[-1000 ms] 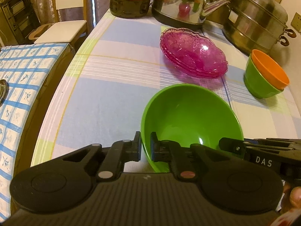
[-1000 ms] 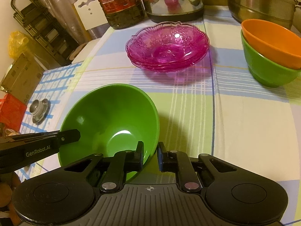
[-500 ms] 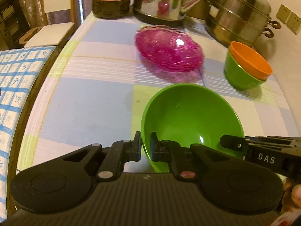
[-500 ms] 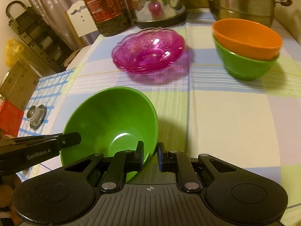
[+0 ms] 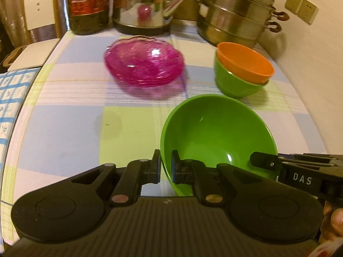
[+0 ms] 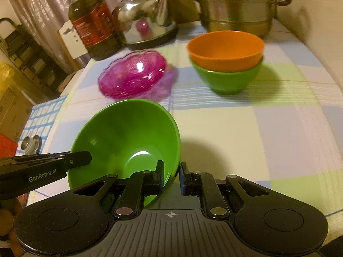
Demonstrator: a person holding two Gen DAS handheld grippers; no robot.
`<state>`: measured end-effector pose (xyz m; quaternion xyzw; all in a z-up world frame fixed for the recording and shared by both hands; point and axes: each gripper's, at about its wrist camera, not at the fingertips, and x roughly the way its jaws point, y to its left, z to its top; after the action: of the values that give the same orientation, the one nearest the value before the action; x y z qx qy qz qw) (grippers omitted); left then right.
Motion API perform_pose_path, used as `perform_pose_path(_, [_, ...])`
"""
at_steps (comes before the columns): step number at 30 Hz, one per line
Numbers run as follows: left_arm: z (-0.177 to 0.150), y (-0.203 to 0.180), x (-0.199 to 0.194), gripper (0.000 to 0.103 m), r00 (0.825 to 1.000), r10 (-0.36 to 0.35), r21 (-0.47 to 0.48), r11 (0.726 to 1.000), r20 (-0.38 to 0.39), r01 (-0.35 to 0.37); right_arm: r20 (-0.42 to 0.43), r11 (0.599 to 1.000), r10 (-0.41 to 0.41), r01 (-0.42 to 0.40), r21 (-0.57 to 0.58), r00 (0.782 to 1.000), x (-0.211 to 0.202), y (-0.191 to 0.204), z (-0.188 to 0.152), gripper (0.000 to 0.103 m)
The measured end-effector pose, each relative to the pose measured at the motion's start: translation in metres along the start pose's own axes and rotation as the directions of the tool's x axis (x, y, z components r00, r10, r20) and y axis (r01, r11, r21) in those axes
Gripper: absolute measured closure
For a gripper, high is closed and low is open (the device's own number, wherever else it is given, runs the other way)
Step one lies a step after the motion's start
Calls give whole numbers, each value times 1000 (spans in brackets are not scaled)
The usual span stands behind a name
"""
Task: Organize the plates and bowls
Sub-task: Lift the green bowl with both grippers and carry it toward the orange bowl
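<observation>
**Green bowl pinched at both rims**

Between the two grippers, a smooth, glossy green bowl [image 5: 218,137] hangs tilted above the table [image 5: 64,132], its round mouth turned up and toward the far side. The left gripper [image 5: 165,169] has its jaws clenched on the near-left rim, one black pad outside the wall and one inside. The right gripper [image 6: 172,176] grasps the opposite rim the same way, its jaws nipping the thin plastic edge.

Beyond the held bowl, an orange bowl [image 5: 244,64] sits nested inside a second green bowl [image 5: 233,85], both deep, matte-smooth and round, standing upright on the cloth. Just beside them lies a stack of pink plates [image 5: 144,64], translucent, with scalloped rims and a pressed pattern that glints.

A checked cloth in pale blue, green and cream, with fine stripes, covers the table. At the far edge stand a polished steel kettle [image 5: 143,4], a tiered steel steamer [image 5: 235,15] with curved brown handles, and a dark oil bottle [image 5: 89,6] with a red label.
</observation>
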<state>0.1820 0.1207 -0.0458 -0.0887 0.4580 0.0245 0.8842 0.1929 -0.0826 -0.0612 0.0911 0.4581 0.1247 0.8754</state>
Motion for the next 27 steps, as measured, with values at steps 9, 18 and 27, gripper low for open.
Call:
perform_pose_path(9, [9, -38, 2, 95, 1000, -30, 59, 998, 0, 30, 32, 998, -29, 27, 49, 999, -24, -31, 2, 89])
perform_pose_path(18, [20, -72, 7, 95, 998, -70, 103, 992, -3, 70, 59, 994, -62, 56, 97, 996, -44, -61, 5, 89])
perform_pose_path(27, [35, -98, 11, 95, 995, -98, 134, 986, 4, 97, 86, 989, -88, 76, 128, 992, -57, -84, 17, 90])
